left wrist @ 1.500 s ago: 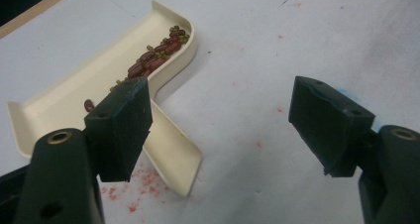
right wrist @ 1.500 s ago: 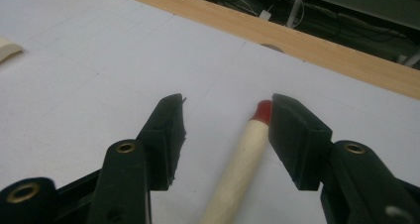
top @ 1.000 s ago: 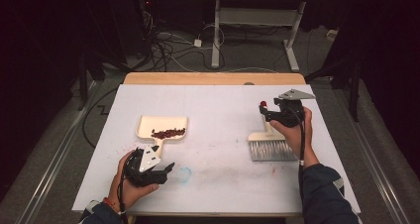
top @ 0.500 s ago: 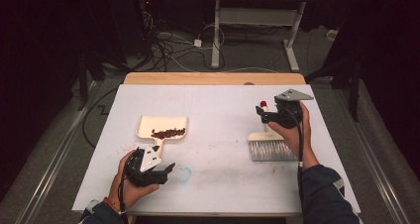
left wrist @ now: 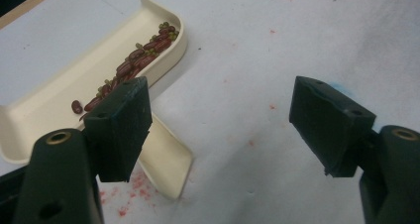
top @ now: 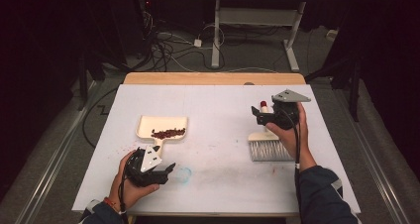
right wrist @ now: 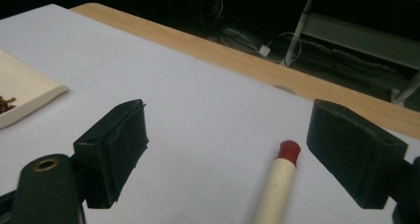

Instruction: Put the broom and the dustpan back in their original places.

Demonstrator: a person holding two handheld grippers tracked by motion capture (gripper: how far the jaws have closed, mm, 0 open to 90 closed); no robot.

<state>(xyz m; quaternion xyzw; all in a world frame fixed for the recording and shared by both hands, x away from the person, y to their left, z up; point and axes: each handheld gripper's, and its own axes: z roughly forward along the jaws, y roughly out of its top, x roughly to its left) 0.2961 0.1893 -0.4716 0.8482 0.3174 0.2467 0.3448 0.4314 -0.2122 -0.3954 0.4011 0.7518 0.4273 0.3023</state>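
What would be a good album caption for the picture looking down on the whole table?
Both grippers open: left gripper beside a dustpan of beans, right gripper above a brush.

Bright, evenly lit table (top: 218, 105) amid dark surroundings; soft shadows, slightly grainy frames.

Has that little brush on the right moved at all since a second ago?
No. The brush lies at the same spot on the white table. The right gripper, whose jaws have just been opening, stands over its handle without pressing on it.
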